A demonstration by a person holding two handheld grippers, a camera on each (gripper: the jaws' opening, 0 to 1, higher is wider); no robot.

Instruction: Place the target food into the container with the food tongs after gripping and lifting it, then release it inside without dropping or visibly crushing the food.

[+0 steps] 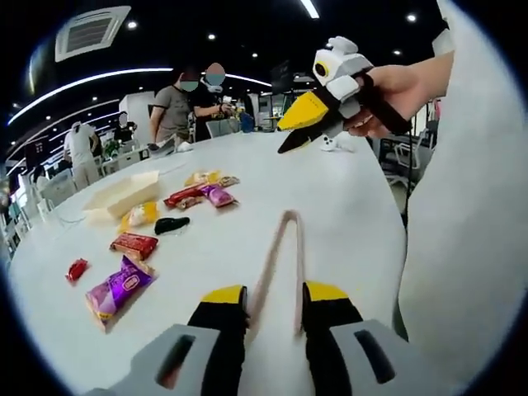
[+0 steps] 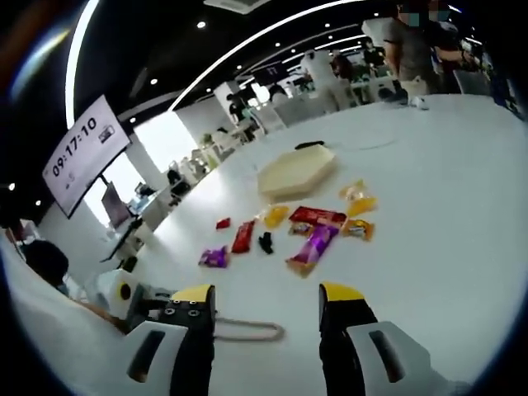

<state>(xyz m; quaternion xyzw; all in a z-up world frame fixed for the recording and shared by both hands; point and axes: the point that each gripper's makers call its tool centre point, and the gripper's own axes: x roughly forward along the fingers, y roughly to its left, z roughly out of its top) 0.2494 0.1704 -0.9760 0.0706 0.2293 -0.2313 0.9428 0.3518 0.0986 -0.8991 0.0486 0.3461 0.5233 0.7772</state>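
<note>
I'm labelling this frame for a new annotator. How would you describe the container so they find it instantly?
Start at the big white round table and find the scatter of wrapped snacks near its middle. Just beyond them, on the side far from the right gripper, lies a shallow pale cream tray with angled corners. Unlike the small, colourful packets beside it, it is large, plain and open-topped.

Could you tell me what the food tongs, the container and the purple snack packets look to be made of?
Food tongs: pale beige, matte, thin bent strip, likely plastic or wood. Container: cream, smooth, low-walled, probably moulded plastic or pulp. Purple snack packets: glossy, crinkled, highlights suggest plastic film.
</note>
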